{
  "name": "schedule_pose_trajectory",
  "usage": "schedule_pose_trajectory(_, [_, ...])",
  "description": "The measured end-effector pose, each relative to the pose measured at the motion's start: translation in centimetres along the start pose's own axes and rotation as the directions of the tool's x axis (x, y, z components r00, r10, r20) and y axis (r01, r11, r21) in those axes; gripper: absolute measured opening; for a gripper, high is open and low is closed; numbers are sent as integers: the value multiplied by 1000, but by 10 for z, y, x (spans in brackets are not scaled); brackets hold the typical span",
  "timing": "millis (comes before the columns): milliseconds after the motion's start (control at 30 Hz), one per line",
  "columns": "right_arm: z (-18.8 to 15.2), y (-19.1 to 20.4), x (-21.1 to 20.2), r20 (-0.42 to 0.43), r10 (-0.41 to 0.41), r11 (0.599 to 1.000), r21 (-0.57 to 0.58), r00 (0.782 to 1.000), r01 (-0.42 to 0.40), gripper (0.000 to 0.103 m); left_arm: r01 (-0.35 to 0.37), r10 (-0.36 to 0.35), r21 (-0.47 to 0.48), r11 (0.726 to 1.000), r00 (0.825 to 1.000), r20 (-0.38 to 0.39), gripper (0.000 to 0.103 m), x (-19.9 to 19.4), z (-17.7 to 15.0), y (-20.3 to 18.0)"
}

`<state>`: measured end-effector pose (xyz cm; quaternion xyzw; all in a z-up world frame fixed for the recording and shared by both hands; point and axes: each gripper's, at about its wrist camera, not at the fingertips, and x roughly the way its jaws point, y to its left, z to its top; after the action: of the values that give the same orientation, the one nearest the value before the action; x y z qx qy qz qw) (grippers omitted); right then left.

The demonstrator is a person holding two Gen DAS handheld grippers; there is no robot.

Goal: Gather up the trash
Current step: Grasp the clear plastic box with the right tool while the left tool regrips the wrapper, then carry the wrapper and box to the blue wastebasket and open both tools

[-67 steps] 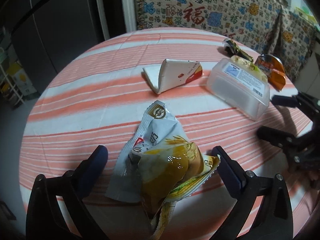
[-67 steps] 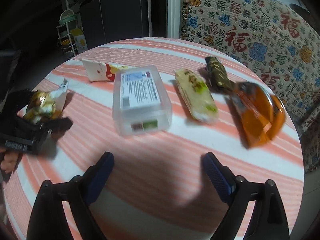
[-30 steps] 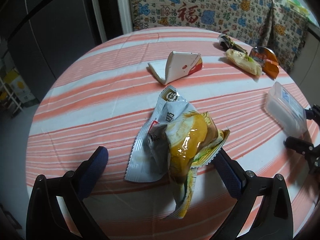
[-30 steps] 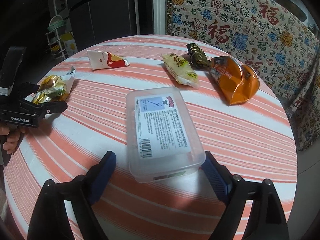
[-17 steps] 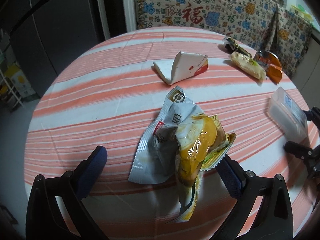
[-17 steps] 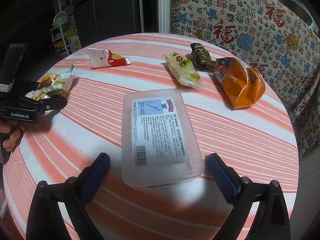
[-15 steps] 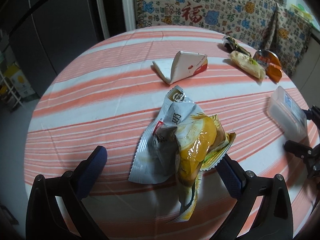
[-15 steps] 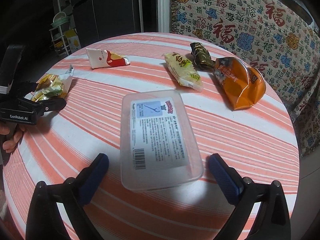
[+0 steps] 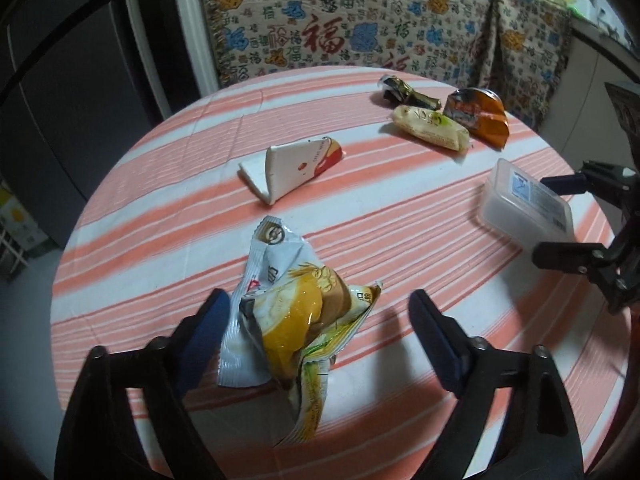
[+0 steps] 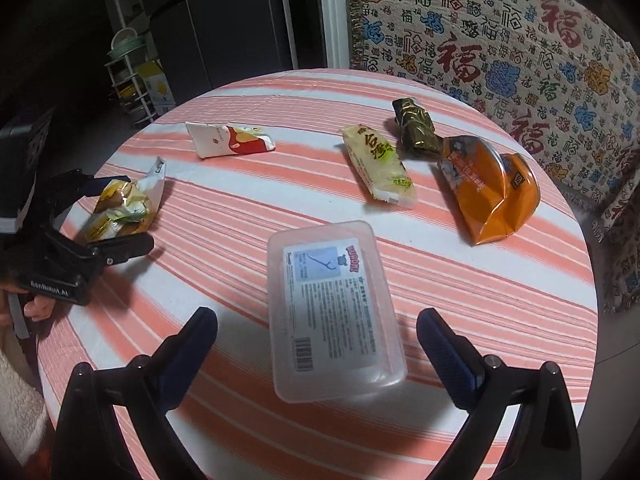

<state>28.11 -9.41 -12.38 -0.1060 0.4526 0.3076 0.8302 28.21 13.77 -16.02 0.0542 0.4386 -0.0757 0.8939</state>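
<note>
A crumpled bundle of silver and yellow wrappers (image 9: 296, 304) lies between the fingers of my left gripper (image 9: 318, 302). Its jaws are closing; the left pad (image 9: 208, 320) is at the silver edge and the right pad stands clear. A clear plastic box (image 10: 332, 312) with a printed label lies between the fingers of my right gripper (image 10: 316, 316), whose jaws are closing slightly with gaps on both sides. Farther back lie a folded white-and-red carton (image 9: 296, 164), a cream snack packet (image 10: 380, 164), a dark gold wrapper (image 10: 414, 128) and a crushed orange cup (image 10: 492, 196).
Everything rests on a round table (image 9: 160, 220) with an orange-and-white striped cloth. A patterned cloth (image 9: 360, 32) hangs behind it. A dark fridge (image 10: 224, 24) and a small rack (image 10: 128, 76) stand to the left. A person's hand (image 10: 36, 304) holds the left gripper.
The left fingers have come inward toward the wrapper bundle. The right gripper let go of the box, widened and drew back a little. The box lies where it was left.
</note>
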Motion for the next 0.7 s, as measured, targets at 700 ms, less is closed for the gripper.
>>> schedule_pose_trajectory(700, [-56,-63,-70,84,-19,980,200,996,2,62,198,-194,-36,980,976,94,32,-36,6,-62])
